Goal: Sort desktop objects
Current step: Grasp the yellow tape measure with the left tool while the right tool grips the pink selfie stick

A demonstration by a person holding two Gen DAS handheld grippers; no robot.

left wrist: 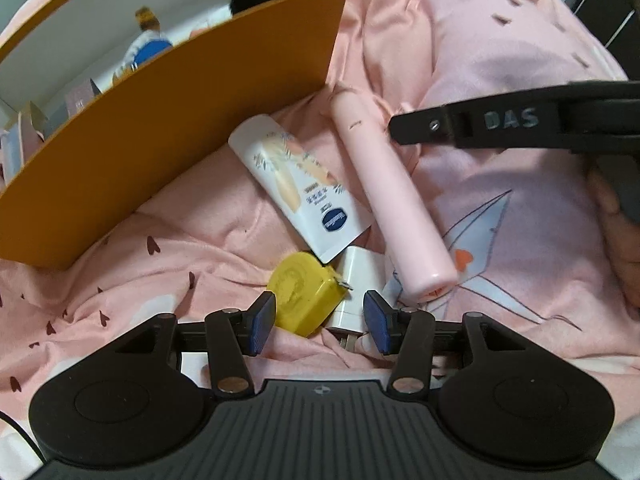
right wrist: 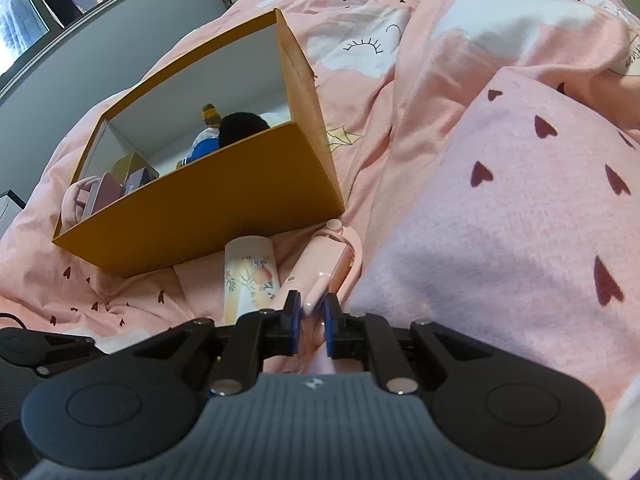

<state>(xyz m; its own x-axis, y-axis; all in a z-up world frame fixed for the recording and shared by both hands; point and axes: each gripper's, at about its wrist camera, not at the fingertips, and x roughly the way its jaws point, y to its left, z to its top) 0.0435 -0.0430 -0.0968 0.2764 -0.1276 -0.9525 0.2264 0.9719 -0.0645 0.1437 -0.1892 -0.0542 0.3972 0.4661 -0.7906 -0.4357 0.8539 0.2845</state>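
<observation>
Since the box sits upper left, you work the pile lower centre.
left gripper point(left wrist: 320, 322): jaws released, straddling yellow tape measure point(left wrist: 298, 294) and white charger point(left wrist: 356, 284).
right gripper point(right wrist: 311, 322): clenched on pink handle point(right wrist: 320, 280), lifting for orange box point(right wrist: 208, 196).

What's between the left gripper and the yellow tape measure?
Nothing visible. The left gripper is open right at the tape measure. The charger lies against it, also between the fingers, so it might get pinched too.

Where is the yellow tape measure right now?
In the left wrist view, the yellow tape measure lies on the pink bedding between the left gripper's open fingers, touching the white charger.
</observation>
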